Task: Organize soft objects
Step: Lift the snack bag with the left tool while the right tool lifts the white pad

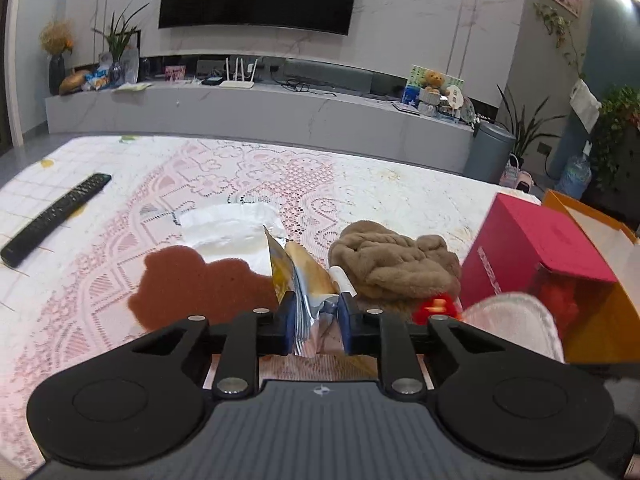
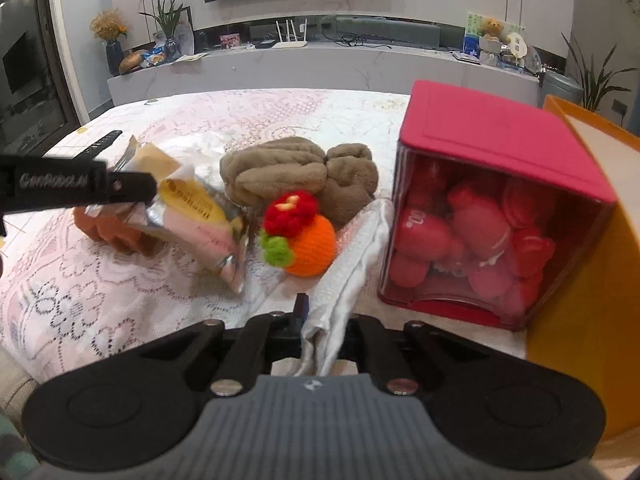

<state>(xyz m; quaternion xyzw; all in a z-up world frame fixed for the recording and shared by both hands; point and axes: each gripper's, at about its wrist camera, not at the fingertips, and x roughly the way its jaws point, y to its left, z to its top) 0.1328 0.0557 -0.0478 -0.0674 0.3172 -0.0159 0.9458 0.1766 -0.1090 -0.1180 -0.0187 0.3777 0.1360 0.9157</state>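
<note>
My left gripper [image 1: 314, 316] is shut on a foil snack packet [image 1: 302, 276], held above the lace-covered table; the packet also shows in the right wrist view [image 2: 192, 216], with the left gripper [image 2: 132, 188] at its end. My right gripper [image 2: 322, 320] is shut on a white cloth [image 2: 352, 248] that trails toward the red box. A brown fluffy cloth [image 2: 296, 176] lies bunched mid-table, also in the left wrist view [image 1: 392, 264]. A knitted orange-and-red fruit toy [image 2: 300, 232] sits in front of it. A rust-brown flat bear-shaped pad [image 1: 196, 284] lies left.
A red box [image 2: 492, 132] with a clear front holding red soft shapes stands right; an orange box [image 2: 580, 240] is beyond it. A black remote [image 1: 56, 218] lies far left. White crumpled paper [image 1: 228, 228] lies mid-table. A TV unit runs behind the table.
</note>
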